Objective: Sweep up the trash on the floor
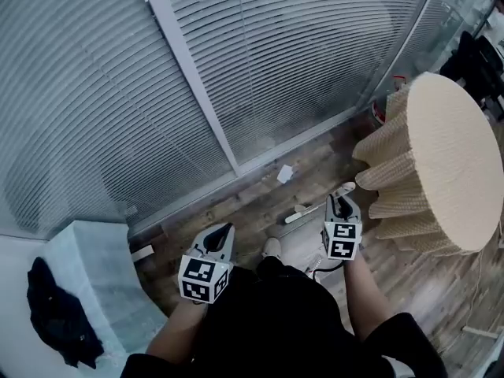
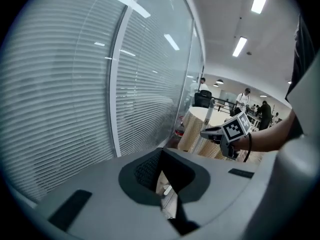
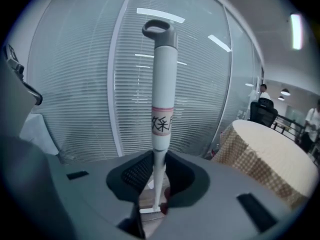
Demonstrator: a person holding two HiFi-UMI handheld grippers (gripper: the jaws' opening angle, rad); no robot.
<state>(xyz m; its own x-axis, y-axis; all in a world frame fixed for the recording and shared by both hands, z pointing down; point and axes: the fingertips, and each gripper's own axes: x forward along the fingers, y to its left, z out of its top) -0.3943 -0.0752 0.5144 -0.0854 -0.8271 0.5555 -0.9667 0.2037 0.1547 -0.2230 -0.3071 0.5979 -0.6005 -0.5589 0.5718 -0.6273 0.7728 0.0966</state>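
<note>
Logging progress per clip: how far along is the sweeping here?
Done: nothing looks swept yet. A white scrap lies on the floor ahead of the person. In hand: the right gripper is shut on a white handle, held upright. The left gripper has its jaws together on nothing. Left: bring the tool to the scrap and sweep it up.
</note>
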